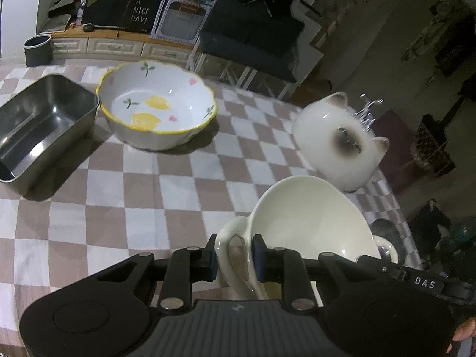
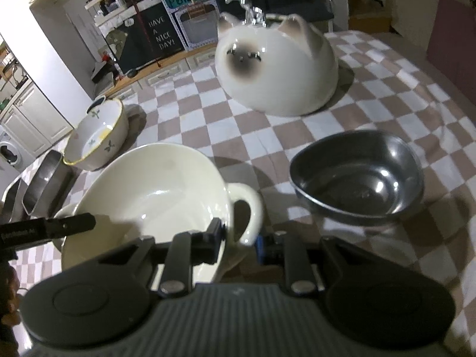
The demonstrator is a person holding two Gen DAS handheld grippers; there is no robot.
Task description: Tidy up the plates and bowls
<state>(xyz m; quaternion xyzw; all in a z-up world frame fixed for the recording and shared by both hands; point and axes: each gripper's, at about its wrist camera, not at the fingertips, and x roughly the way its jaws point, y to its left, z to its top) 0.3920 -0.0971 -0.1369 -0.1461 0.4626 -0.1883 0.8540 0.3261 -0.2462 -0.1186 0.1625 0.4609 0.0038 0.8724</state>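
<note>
A cream two-handled bowl (image 1: 309,226) is held between both grippers above the checkered tablecloth. My left gripper (image 1: 233,257) is shut on its left handle. My right gripper (image 2: 238,242) is shut on its right handle; the bowl (image 2: 148,196) fills the lower left of the right wrist view. A white bowl with yellow rim and lemon print (image 1: 157,104) stands further back, also seen in the right wrist view (image 2: 98,136). A cat-face bowl (image 1: 339,139) lies tipped on its side; it also shows in the right wrist view (image 2: 273,68).
A rectangular steel pan (image 1: 41,128) stands at the left, beside the lemon bowl. A round steel bowl (image 2: 360,178) sits to the right of the cream bowl. The table's edge (image 1: 395,196) runs down the right side. A grey bin (image 1: 37,49) stands beyond the table.
</note>
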